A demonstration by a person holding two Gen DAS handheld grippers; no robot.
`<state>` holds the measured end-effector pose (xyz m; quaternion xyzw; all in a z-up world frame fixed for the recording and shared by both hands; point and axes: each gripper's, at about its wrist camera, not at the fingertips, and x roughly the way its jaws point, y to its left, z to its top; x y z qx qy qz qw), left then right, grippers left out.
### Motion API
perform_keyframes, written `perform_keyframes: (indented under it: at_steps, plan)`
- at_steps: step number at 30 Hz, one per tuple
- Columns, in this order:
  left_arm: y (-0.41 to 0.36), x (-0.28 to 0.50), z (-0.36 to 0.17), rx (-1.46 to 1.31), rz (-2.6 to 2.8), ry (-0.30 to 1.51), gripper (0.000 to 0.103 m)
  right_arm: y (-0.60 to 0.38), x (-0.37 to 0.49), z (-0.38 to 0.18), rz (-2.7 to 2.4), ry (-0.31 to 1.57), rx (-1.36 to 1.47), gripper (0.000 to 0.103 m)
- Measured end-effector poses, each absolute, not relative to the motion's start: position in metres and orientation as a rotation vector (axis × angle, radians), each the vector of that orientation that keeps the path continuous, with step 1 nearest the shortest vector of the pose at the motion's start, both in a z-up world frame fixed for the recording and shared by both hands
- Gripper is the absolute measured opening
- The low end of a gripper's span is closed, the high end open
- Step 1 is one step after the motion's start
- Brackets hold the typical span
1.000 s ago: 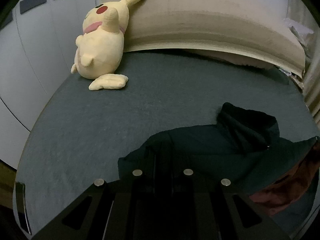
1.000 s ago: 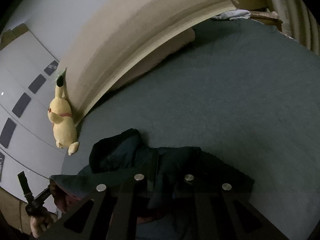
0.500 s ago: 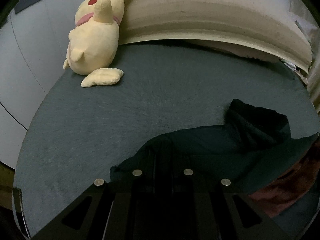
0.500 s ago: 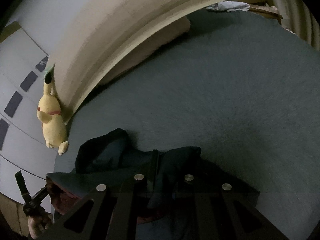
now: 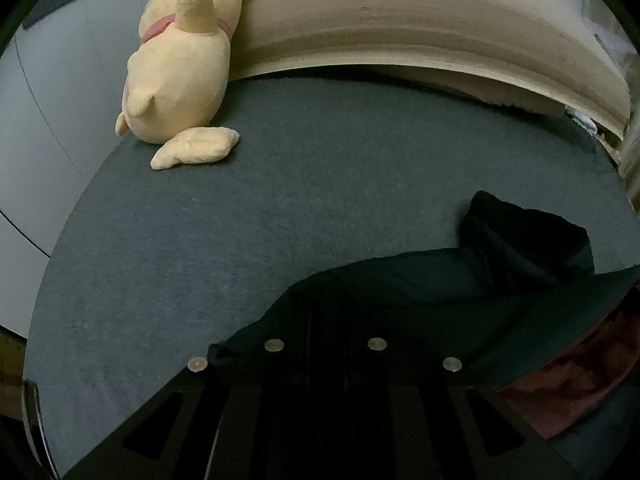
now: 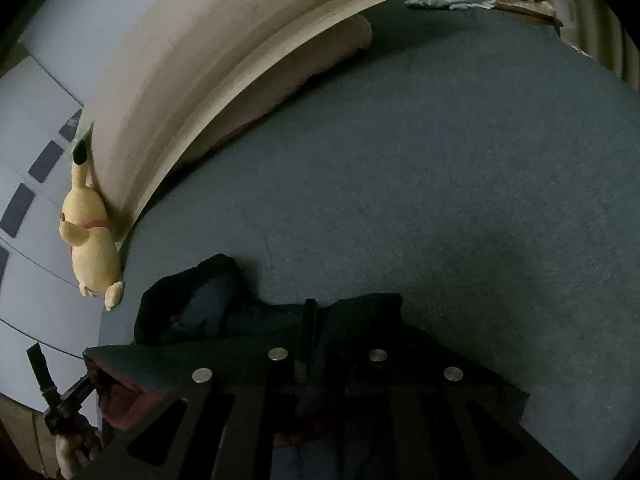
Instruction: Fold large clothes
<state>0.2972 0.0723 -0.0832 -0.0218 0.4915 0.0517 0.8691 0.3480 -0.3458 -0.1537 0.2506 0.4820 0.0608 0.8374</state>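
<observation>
One limp dark hooded garment (image 5: 440, 280)

Left wrist view: close above the dark hooded garment (image 5: 460, 280), tilted steeply down, facing the headboard (image 5: 400, 40). Right wrist view: same steep tilt, angled leftward. Shared: garment, grey bed surface (image 6: 440, 180), headboard, yellow plush toy (image 6: 94, 240).

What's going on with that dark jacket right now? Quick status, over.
Both grippers, left and right, shut on the dark jacket. Jacket low over the grey bed, hood bunched. Yellow plush toy well clear.
</observation>
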Motion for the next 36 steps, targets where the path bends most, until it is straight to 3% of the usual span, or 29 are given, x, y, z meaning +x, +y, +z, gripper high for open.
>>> perform_keyframes:
  at_steps: [22, 28, 29, 31, 32, 33, 36]
  plan:
    - [0.069, 0.309, -0.096, -0.017, 0.119, 1.058, 0.012, -0.347, 0.361, -0.165, 0.113, 1.072, 0.536, 0.009]
    - [0.082, 0.310, -0.093, -0.120, 0.065, 1.071, 0.019, -0.364, 0.360, -0.167, 0.138, 1.097, 0.678, 0.016]
    - [0.087, 0.310, -0.091, -0.160, 0.043, 1.073, 0.023, -0.368, 0.359, -0.167, 0.144, 1.093, 0.701, 0.022]
    - [0.097, 0.309, -0.084, -0.233, 0.011, 1.070, 0.032, -0.375, 0.354, -0.165, 0.162, 1.063, 0.771, 0.054]
    - [0.100, 0.307, -0.080, -0.254, 0.005, 1.060, 0.050, -0.378, 0.352, -0.162, 0.171, 1.041, 0.798, 0.080]
    - [0.103, 0.305, -0.074, -0.263, 0.013, 1.035, 0.071, -0.382, 0.350, -0.157, 0.193, 1.008, 0.836, 0.090]
    - [0.111, 0.293, -0.049, -0.261, 0.031, 0.911, 0.075, -0.387, 0.345, -0.142, 0.182, 0.960, 0.822, 0.090]
